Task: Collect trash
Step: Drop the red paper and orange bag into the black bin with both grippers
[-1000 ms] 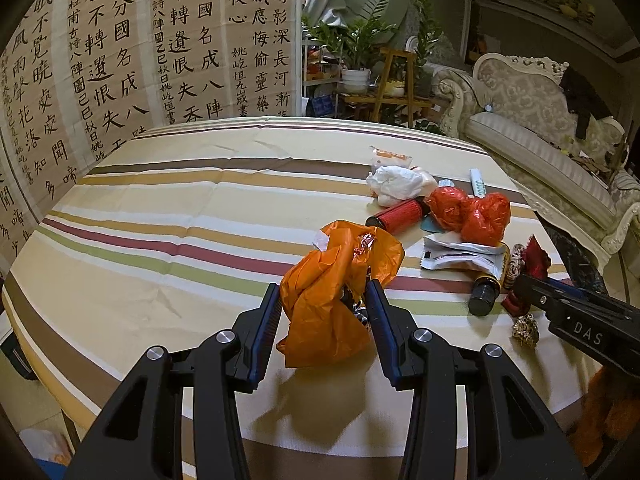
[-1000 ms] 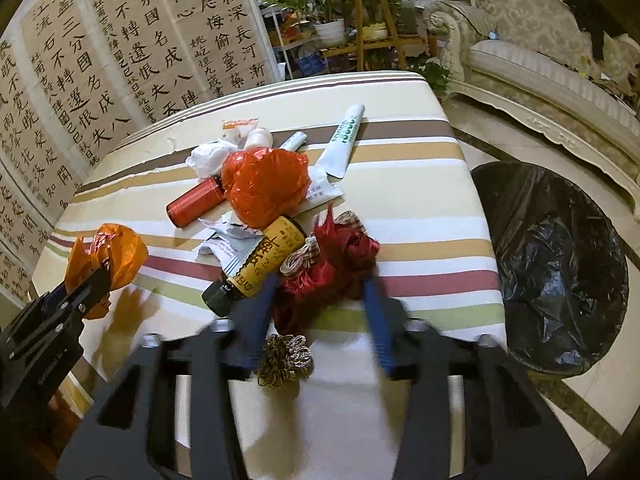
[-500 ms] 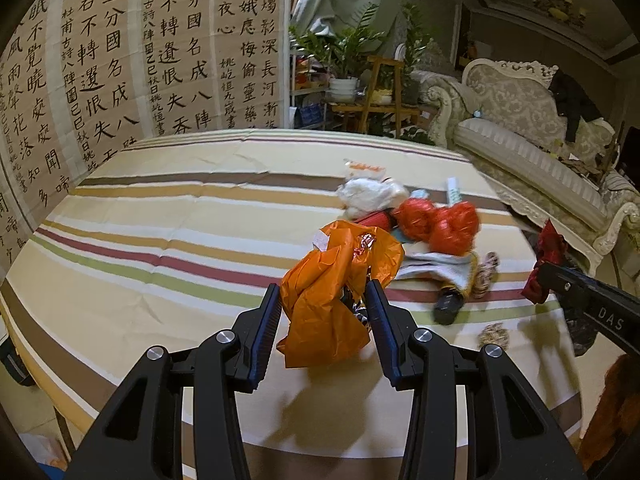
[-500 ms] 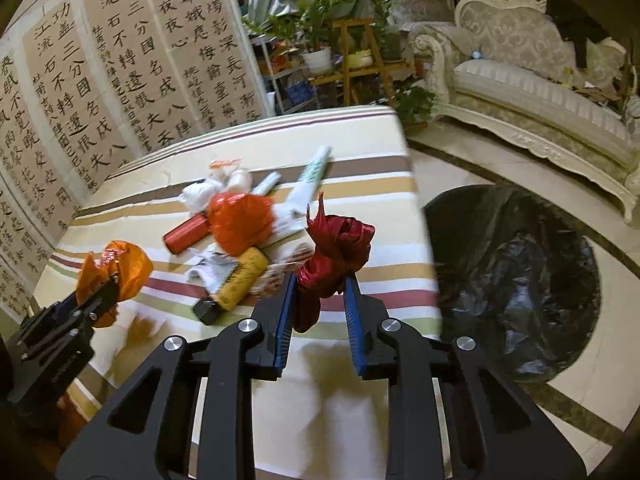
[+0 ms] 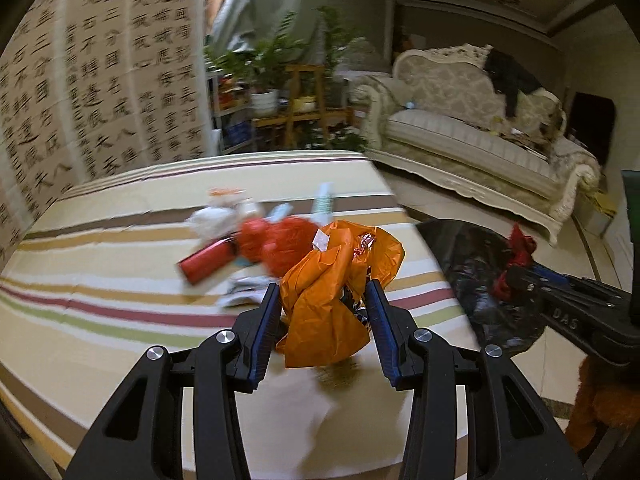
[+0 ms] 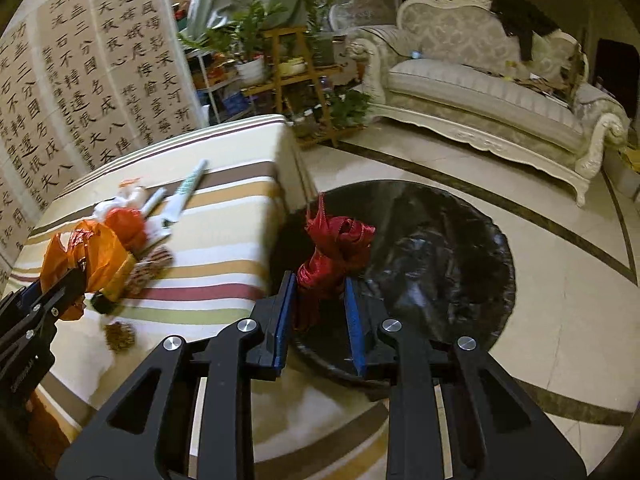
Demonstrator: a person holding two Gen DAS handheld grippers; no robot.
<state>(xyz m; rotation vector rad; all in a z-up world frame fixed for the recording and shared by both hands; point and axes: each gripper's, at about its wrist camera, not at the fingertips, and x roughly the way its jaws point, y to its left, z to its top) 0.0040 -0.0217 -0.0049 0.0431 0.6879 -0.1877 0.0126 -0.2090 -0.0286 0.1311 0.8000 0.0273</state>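
We carry 2 pieces of trash at once in a living room. Our left tongs (image 5: 322,304) are partly closed, their blue pads pressed on a crumpled orange bag (image 5: 332,292) held clear above the striped counter (image 5: 100,280), near its right edge. Our right tongs (image 6: 316,296) are nearly closed and pinch a red ribbon (image 6: 332,248), which hangs over the black bin bag (image 6: 440,248) on the floor (image 6: 560,300) just beside the counter. From the left camera the right tongs (image 5: 516,276) show at the right edge, the ribbon (image 5: 520,248) bunched at their tips over the bin bag (image 5: 480,280).

More trash lies on the counter, blurred in the left view: a red can (image 5: 208,260) on its side, a red bag (image 5: 280,244) touching it, a white bag (image 5: 212,220) behind them and paper scraps (image 5: 244,292) in front. The right view adds a white tube (image 6: 188,188) lying toward the far edge, a yellow bottle (image 6: 116,280) with a black cap, partly hidden behind the orange bag (image 6: 92,256), and a small brown tangle (image 6: 120,334) near the front edge. The left tongs (image 6: 60,280) enter that view from the lower left.

Behind the counter stand a calligraphy screen (image 6: 80,80), potted plants (image 6: 248,40) on wooden racks, and a pale carved sofa (image 6: 480,80) with dark clothing on its back.
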